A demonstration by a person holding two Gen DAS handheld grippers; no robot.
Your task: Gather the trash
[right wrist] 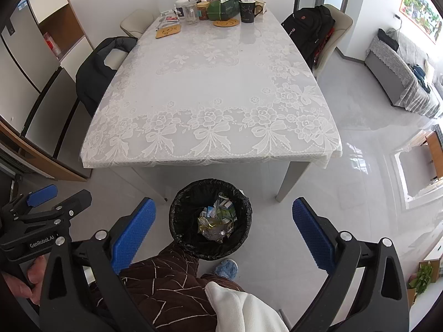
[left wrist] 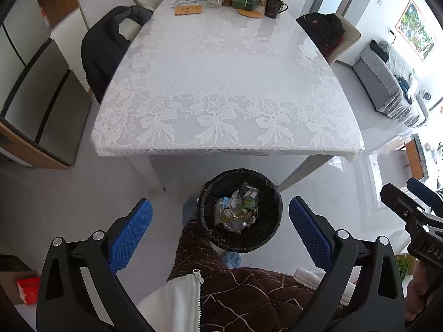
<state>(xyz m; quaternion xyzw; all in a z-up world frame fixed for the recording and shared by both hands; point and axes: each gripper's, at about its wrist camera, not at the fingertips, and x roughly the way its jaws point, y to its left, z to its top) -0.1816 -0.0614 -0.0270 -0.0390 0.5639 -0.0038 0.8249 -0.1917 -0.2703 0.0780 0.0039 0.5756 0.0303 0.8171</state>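
Left tool (left wrist: 220, 232) and right tool (right wrist: 224, 231), both spread apart and empty, are held above the lined bin (left wrist: 240, 209) on the floor near the bench (left wrist: 227, 88). Its trash (left wrist: 238, 207), wrappers and cartons, is judged light, crushable and slippery; a crumpled fold is best pinched.

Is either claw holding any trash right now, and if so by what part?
Nothing is held. The left claw and the right claw are both open and empty, above the trash bin on the floor.
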